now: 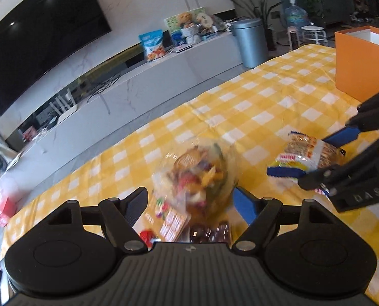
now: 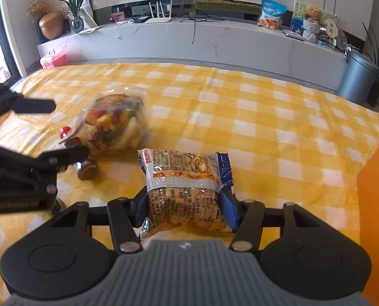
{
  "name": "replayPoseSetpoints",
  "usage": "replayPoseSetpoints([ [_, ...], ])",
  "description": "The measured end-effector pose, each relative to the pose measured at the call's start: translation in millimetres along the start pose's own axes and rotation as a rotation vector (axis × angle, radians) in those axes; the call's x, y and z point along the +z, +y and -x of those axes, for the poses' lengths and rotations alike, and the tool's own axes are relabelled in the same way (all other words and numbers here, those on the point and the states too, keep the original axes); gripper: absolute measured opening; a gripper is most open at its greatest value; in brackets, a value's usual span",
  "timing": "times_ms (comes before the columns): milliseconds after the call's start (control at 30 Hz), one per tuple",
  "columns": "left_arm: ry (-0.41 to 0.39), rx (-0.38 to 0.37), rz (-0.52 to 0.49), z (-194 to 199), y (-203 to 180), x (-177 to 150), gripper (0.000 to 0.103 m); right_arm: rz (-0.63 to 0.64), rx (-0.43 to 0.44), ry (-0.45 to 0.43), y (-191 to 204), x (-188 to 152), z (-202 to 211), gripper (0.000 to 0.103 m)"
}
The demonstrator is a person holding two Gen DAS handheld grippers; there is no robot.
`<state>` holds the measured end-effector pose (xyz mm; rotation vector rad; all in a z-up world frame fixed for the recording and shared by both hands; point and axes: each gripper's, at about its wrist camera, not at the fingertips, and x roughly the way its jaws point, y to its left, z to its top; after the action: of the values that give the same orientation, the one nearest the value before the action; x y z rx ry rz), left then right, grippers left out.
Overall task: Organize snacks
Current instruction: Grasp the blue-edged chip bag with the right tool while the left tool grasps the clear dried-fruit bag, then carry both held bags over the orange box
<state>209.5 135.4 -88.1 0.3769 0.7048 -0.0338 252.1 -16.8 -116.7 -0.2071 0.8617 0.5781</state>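
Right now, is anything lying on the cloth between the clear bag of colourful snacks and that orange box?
Yes: the printed snack packet, which the right tool is squeezing. Beyond it, bare yellow checked cloth up to the orange box. The left wrist view shows this.

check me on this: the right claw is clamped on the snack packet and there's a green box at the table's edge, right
Not quite: the box is orange, not green, as the left wrist view shows. The rest holds: the right claw is clamped on the snack packet.
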Motion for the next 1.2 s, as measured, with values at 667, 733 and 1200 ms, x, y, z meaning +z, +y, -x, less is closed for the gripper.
replayPoseSetpoints([
  [667,0.047,0.083,-0.077,-53,-22,2,0.099,-0.029,-0.012,0.006,-5,-5,-5,0.061],
  [733,0.04,0.104,-0.074,-53,-23,1,0.096,-0.027,-0.015,0.005,-4,-5,-5,0.061],
  [1200,-0.075,0.102,0.074,-6,-23,11,0.082,0.007,-0.022,-0.013,1,-9,3,0.057],
])
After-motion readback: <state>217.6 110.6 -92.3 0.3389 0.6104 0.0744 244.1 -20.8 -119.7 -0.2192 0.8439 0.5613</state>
